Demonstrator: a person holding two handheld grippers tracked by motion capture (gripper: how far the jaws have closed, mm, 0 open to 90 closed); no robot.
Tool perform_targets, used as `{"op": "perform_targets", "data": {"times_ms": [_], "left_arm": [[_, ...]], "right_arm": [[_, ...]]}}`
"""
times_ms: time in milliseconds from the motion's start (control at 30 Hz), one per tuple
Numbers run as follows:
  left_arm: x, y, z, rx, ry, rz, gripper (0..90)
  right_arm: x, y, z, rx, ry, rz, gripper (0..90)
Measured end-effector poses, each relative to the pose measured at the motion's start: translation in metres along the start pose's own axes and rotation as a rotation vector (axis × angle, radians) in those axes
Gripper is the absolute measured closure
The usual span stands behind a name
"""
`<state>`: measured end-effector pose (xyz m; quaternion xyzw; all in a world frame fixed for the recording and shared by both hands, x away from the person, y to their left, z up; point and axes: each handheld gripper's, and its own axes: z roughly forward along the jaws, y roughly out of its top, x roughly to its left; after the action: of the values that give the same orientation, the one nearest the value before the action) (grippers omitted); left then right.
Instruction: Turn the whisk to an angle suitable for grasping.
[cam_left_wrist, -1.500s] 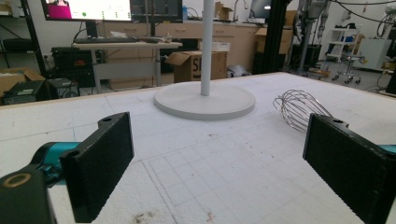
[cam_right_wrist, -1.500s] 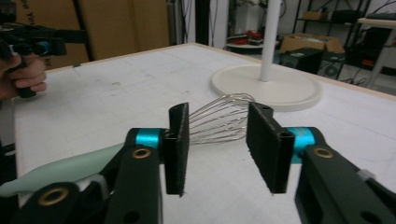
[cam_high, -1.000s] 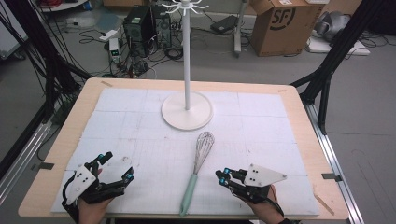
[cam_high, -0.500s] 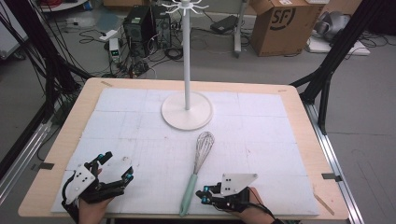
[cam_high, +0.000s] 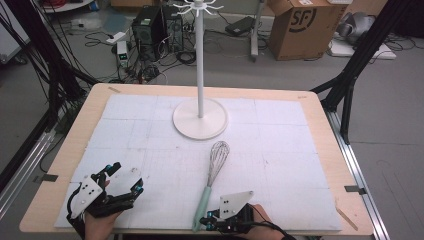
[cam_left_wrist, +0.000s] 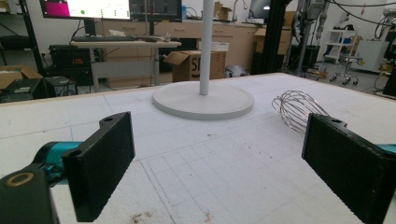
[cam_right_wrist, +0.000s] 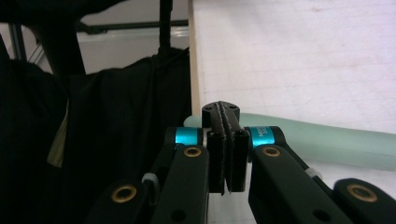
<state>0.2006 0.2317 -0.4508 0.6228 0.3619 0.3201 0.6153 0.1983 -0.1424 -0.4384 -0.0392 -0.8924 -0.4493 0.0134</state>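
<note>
A whisk (cam_high: 213, 179) with a wire head and a mint-green handle lies on the white mat, handle toward the front edge. My right gripper (cam_high: 204, 221) is shut at the front edge, pointing left, its tips right beside the handle's near end. In the right gripper view the pads (cam_right_wrist: 225, 116) are pressed together with nothing between them, and the green handle (cam_right_wrist: 327, 140) lies just behind. My left gripper (cam_high: 125, 178) rests at the front left, open and empty. Its view (cam_left_wrist: 224, 163) looks past wide-apart jaws toward the wire head (cam_left_wrist: 296, 112).
A white hook stand (cam_high: 200, 118) with a round base rises at the mat's far centre, also seen in the left gripper view (cam_left_wrist: 203, 100). The wooden table edge (cam_high: 350, 220) frames the mat (cam_high: 280, 150). Boxes, cables and black frame legs surround the table.
My right gripper has moved left and back toward the front edge, turning to point at the whisk handle's end. The left gripper and the whisk have stayed put.
</note>
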Motion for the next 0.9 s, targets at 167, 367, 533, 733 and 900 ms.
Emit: {"op": "perform_targets", "data": {"times_ms": [167, 367, 533, 733, 900], "left_arm": [[0.0, 0.0, 0.0, 0.0, 0.001, -0.001, 9.9], [0.0, 0.0, 0.0, 0.0, 0.001, -0.003, 9.9], [0.001, 0.0, 0.0, -0.001, 0.003, -0.003, 9.9], [0.0, 0.0, 0.0, 0.001, 0.004, -0.003, 9.9], [0.0, 0.0, 0.0, -0.001, 0.004, -0.006, 10.1]], "right_arm": [[-0.004, 0.0, 0.007, 0.015, 0.02, 0.012, 89.4], [-0.011, -0.001, 0.011, 0.016, 0.048, 0.031, 89.4], [-0.012, -0.001, 0.011, 0.014, 0.045, 0.039, 89.4], [-0.013, -0.001, 0.013, 0.013, 0.026, 0.045, 89.4], [-0.014, -0.001, 0.018, 0.024, 0.032, 0.042, 89.4]]}}
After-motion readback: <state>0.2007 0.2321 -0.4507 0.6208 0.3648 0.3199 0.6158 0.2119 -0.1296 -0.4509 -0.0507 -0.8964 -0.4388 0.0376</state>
